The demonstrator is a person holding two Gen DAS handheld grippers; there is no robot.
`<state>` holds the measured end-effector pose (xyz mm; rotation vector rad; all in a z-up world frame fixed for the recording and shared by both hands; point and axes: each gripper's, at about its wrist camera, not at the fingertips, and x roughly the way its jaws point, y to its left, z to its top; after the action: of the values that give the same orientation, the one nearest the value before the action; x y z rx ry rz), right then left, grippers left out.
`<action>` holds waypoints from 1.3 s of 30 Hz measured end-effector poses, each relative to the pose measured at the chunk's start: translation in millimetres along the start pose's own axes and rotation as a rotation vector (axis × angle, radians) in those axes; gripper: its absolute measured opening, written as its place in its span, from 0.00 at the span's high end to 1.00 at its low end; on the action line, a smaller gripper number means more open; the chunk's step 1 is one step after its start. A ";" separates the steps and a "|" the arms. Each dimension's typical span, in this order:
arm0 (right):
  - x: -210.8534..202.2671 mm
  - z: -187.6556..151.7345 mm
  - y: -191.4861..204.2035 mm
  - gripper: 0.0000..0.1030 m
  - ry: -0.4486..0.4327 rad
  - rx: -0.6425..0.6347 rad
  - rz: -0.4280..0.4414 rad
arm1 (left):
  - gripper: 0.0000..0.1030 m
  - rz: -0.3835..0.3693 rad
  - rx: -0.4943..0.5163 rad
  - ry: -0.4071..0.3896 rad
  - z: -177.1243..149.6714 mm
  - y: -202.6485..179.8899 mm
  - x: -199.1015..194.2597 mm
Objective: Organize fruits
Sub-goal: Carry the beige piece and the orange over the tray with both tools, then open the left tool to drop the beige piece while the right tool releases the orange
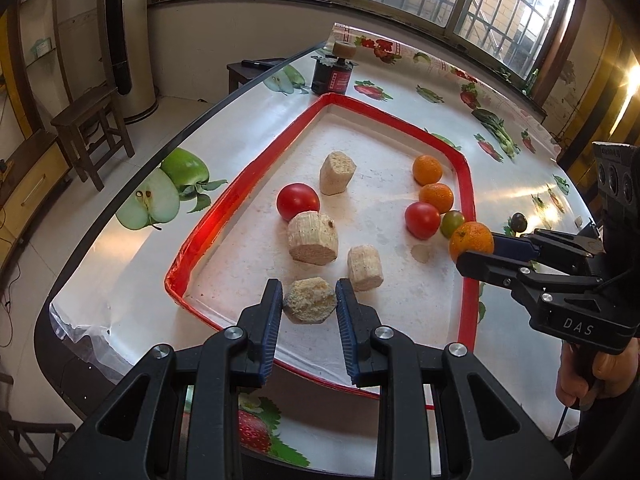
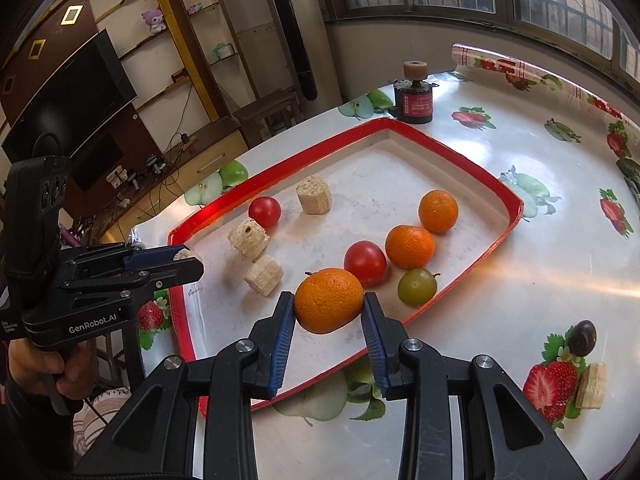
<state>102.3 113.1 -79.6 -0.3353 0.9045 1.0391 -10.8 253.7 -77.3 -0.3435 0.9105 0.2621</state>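
Clamped in my left gripper (image 1: 308, 300), a pale chunk (image 1: 310, 301) hangs over the red tray's (image 1: 200, 236) near-left corner; my right gripper (image 2: 328, 312) holds an orange (image 2: 329, 300) above the near-right fruit cluster.

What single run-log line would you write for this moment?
left tongs: shut on pale chunk | right tongs: shut on orange | both over red-rimmed tray
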 end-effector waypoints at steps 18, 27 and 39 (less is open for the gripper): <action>32.8 -3.2 2.7 0.65 0.065 -0.020 -0.013 | 0.76 0.036 -0.001 0.046 -3.9 1.5 24.4; 20.3 -2.6 3.7 0.48 0.044 -0.014 -0.014 | 0.42 0.072 -0.008 0.020 -2.0 -2.3 14.4; -30.0 -11.0 -18.5 0.48 -0.035 0.025 -0.038 | 0.42 0.053 0.015 0.000 2.1 -20.6 2.2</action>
<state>106.7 79.0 -66.0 -0.3109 0.8759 0.9948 -0.5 235.9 -74.1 -0.3058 0.9216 0.3043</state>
